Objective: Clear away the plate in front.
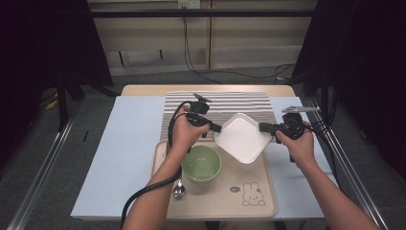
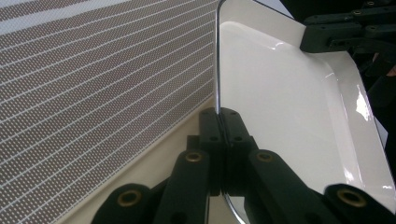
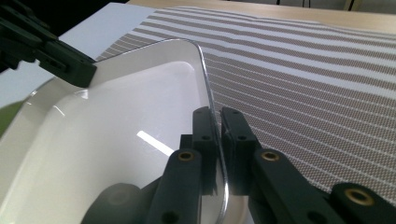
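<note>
A square white plate (image 1: 242,138) hangs in the air between my two grippers, above the far part of the beige tray (image 1: 253,201) and the striped mat (image 1: 230,103). My left gripper (image 1: 216,128) is shut on the plate's left corner; its jaws clamp the thin rim (image 2: 217,70) in the left gripper view. At the opposite corner my right gripper (image 1: 265,127) is shut on the rim (image 3: 205,79). In each gripper view the other gripper's jaws show at the plate's far edge.
A green bowl (image 1: 201,163) stands on the tray's left side, with a metal spoon (image 1: 178,189) beside it near the front. A rabbit drawing (image 1: 252,194) marks the tray's front right. The table sits on a pale blue sheet (image 1: 129,143).
</note>
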The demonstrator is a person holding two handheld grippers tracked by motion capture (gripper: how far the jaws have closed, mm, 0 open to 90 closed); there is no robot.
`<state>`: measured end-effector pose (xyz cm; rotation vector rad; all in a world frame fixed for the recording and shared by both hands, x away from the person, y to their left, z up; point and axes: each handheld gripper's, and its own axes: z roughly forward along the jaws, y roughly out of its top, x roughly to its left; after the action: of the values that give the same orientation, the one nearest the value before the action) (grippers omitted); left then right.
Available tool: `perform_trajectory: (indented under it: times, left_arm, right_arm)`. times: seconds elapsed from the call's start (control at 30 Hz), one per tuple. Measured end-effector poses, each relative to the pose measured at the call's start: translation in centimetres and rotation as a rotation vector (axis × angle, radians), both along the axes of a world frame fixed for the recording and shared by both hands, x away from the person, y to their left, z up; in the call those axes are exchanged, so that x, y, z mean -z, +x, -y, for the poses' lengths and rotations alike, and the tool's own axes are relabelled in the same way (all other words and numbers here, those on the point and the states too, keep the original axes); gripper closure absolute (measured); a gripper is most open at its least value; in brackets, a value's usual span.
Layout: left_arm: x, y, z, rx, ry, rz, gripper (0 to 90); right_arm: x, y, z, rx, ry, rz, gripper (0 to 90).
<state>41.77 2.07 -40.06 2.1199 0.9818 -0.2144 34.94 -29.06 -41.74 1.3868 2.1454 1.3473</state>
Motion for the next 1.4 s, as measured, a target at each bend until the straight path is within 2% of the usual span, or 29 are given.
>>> perform_trajectory:
  times: [0.03,0.1,0.17,0.23,0.27,0.3,0.33,0.37,0.4,0.47,0.5,0.57,0.63,0.67,0.7,0.8,1.03,1.13,1.23,1.3,1.4]
  left_arm:
    - [0.0,0.0,-0.1,-0.003,-0.019,-0.007,89.0]
    - [0.1,0.0,-0.2,-0.02,-0.031,0.022,87.9]
    - [0.1,0.0,-0.5,-0.037,-0.062,0.019,86.7]
    - [0.0,0.1,-0.6,-0.024,-0.061,0.042,84.4]
    - [0.0,0.1,-0.7,-0.034,-0.077,0.059,78.7]
    - [-0.1,0.1,-0.7,-0.046,-0.07,0.073,69.4]
    - [-0.3,0.1,-0.9,-0.052,-0.06,0.089,65.4]
    - [-0.4,0.2,-1.2,-0.07,-0.093,0.094,62.7]
    - [-0.4,0.3,-1.4,-0.07,-0.108,0.105,58.7]
    - [-0.6,0.2,-1.9,-0.09,-0.102,0.121,51.9]
    - [-0.6,0.2,-2.0,-0.103,-0.108,0.123,44.8]
    - [-0.8,0.1,-2.7,-0.113,-0.099,0.142,39.4]
    - [-1.1,-0.1,-3.3,-0.142,-0.092,0.163,31.9]
    - [-1.2,-0.2,-3.7,-0.166,-0.104,0.176,29.9]
    - [-1.4,-0.3,-4.0,-0.173,-0.102,0.184,27.5]
    - [-1.7,-0.6,-4.9,-0.212,-0.096,0.212,20.3]
    - [-2.2,-1.6,-6.5,-0.254,-0.073,0.263,15.2]
    - [-2.1,-1.9,-7.0,-0.264,-0.078,0.268,14.2]
    - [-1.7,-2.0,-7.4,-0.286,-0.078,0.267,13.1]
    - [-1.5,-1.9,-7.5,-0.294,-0.069,0.268,11.4]
    - [-1.8,-2.0,-7.5,-0.307,-0.062,0.279,10.7]
  right_arm:
    - [-0.1,-0.1,0.1,0.006,0.014,-0.014,87.2]
    - [-0.3,-0.2,0.2,0.001,0.042,-0.026,89.5]
    - [-0.4,-0.5,0.2,0.01,0.068,-0.041,89.9]
    - [-0.5,-0.8,0.2,0.02,0.104,-0.054,90.0]
    - [-0.6,-0.9,0.2,0.03,0.102,-0.059,90.0]
    - [-0.6,-1.0,0.2,0.041,0.087,-0.054,90.0]
    - [-0.6,-1.1,0.1,0.049,0.081,-0.053,90.0]
    - [-0.6,-1.3,0.1,0.07,0.077,-0.052,90.0]
    - [-0.5,-1.5,0.1,0.084,0.079,-0.05,90.0]
    - [-0.5,-1.8,0.2,0.111,0.092,-0.046,90.0]
    - [-0.4,-2.1,0.2,0.138,0.094,-0.046,90.0]
    - [-0.3,-2.5,0.3,0.184,0.083,-0.041,90.0]
    - [0.0,-3.1,0.4,0.225,0.084,-0.04,90.0]
    - [0.1,-3.4,0.3,0.246,0.079,-0.038,90.0]
    - [0.1,-3.8,0.2,0.269,0.062,-0.028,89.9]
    - [0.3,-4.7,-0.3,0.329,0.056,-0.011,90.0]
    - [0.9,-7.3,-1.6,0.446,0.043,-0.004,89.9]
    - [1.2,-8.3,-2.0,0.48,0.037,-0.001,89.9]
    - [1.7,-9.2,-2.5,0.496,0.063,-0.002,89.9]
    - [2.2,-9.8,-2.6,0.516,0.061,0.006,89.9]
    - [3.0,-10.6,-2.9,0.526,0.052,-0.013,89.9]
